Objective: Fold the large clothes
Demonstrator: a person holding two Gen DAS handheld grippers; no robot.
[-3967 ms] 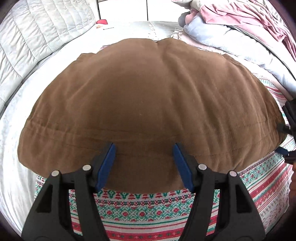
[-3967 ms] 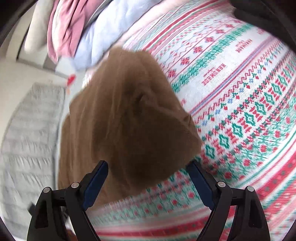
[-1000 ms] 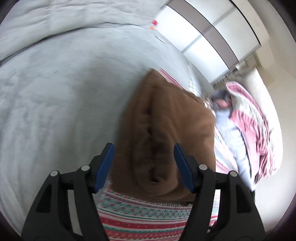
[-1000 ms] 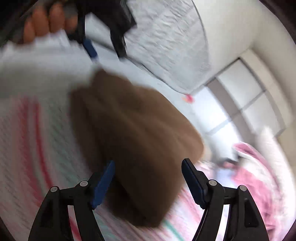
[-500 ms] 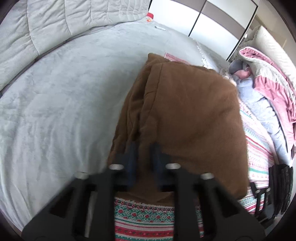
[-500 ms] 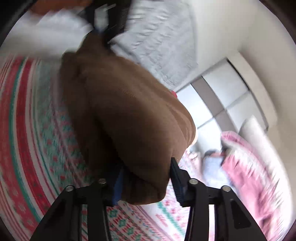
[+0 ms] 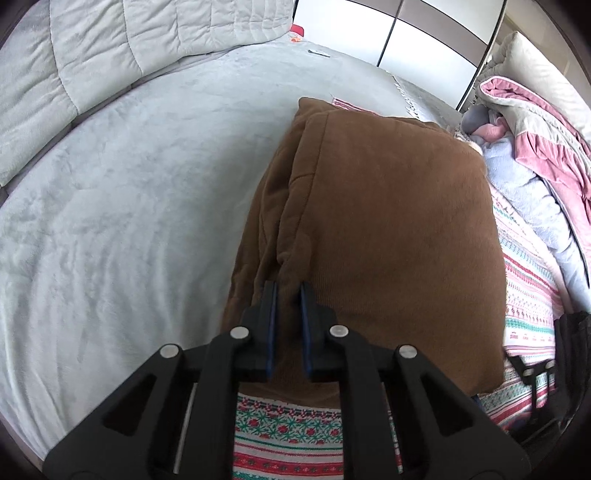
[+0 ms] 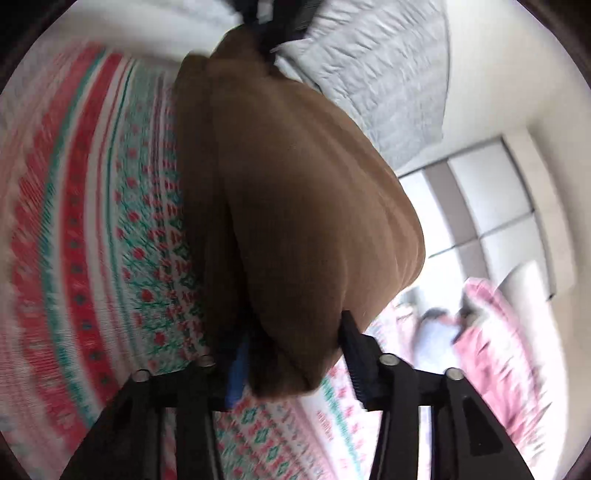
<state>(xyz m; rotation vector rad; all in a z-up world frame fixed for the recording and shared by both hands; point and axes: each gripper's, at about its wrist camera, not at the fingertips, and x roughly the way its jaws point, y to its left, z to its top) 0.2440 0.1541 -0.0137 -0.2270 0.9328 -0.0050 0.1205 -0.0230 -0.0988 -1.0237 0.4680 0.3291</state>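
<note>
A folded brown garment lies on a red, green and white patterned cloth on the bed. My left gripper is shut on the garment's near left folded edge. In the right wrist view, which is blurred, my right gripper is shut on the thick end of the brown garment, with folds bulging between its jaws. The left gripper shows at the top of that view, and the right gripper shows at the right edge of the left wrist view.
A grey bedspread covers the bed to the left, with a quilted grey headboard cushion behind. A pile of pink and pale blue clothes lies at the right. White wardrobe doors stand at the back.
Both grippers were open around the brown garment one second ago. They have closed on it, the left on the near left edge, the right on the opposite end.
</note>
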